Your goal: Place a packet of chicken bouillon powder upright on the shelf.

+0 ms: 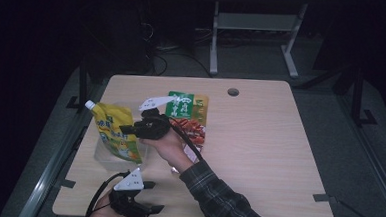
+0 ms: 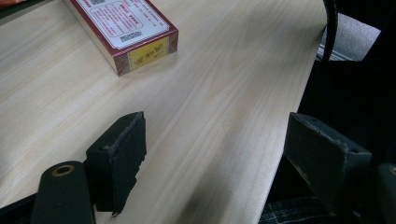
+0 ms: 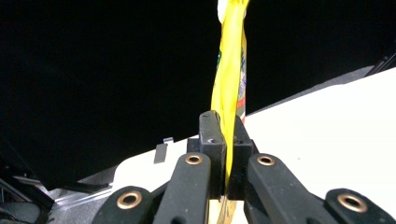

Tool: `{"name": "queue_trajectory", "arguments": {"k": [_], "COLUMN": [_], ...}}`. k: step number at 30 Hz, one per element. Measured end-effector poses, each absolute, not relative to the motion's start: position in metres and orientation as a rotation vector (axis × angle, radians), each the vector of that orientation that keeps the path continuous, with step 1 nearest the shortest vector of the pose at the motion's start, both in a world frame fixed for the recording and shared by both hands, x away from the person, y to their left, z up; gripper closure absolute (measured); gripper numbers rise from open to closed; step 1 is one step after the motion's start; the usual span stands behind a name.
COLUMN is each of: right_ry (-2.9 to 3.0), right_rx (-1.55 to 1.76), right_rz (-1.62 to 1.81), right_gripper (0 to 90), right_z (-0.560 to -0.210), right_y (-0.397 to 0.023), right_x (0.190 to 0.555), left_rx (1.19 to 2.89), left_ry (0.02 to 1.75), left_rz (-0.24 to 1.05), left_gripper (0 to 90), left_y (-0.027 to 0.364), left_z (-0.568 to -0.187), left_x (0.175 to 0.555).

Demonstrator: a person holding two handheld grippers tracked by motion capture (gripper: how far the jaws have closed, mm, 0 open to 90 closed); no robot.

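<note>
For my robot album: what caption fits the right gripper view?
Right claw shut on a yellow pouch, above the table.

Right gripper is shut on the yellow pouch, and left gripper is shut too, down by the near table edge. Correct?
No. The left gripper is open: the left gripper view shows its jaws wide apart over the table. The right gripper does clamp the yellow pouch.

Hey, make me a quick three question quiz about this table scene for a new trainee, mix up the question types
1. True or false: the right gripper has its jaws shut on the yellow pouch.
2. Which gripper has open jaws over bare tabletop? A) left B) right
3. Fill in: in the left gripper view, the red and white ____ lies flat on the table.

Key: 1 true; 2 A, the left gripper; 3 box.
</note>
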State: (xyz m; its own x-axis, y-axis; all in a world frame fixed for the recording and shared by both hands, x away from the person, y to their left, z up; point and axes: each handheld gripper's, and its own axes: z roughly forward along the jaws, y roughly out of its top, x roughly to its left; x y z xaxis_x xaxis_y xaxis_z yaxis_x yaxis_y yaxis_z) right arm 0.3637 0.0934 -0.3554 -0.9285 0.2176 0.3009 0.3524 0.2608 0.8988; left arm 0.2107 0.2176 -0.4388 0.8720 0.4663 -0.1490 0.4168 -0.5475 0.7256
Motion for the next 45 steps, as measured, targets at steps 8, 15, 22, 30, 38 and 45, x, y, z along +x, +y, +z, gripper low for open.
{"name": "queue_trajectory", "arguments": {"k": [8, 15, 22, 30, 38, 45], "right_ry": [-2.414, -2.415, -2.405, -2.443, -2.454, -2.476], "right_rx": [-0.527, -0.523, -0.516, -0.471, -0.476, -0.465], "right_rz": [-1.755, -1.734, -1.715, -1.718, -1.707, -1.687], "right_gripper": [89.2, 89.1, 89.1, 88.8, 87.6, 65.4], "right_z": [-0.360, -0.369, -0.380, -0.382, -0.385, -0.379], "right_y": [0.097, 0.100, 0.098, 0.094, 0.089, 0.082], "right_x": [0.362, 0.360, 0.359, 0.355, 0.354, 0.352], "left_rx": [2.216, 2.214, 2.213, 2.218, 2.218, 2.220], "left_ry": [0.637, 0.635, 0.639, 0.635, 0.632, 0.633], "left_rz": [0.073, 0.077, 0.074, 0.079, 0.079, 0.081], "left_gripper": [20.8, 20.8, 20.8, 20.8, 20.8, 20.8], "left_y": [0.218, 0.217, 0.216, 0.216, 0.216, 0.217], "left_z": [-0.439, -0.439, -0.439, -0.439, -0.440, -0.439], "left_x": [0.211, 0.212, 0.211, 0.212, 0.214, 0.215]}}
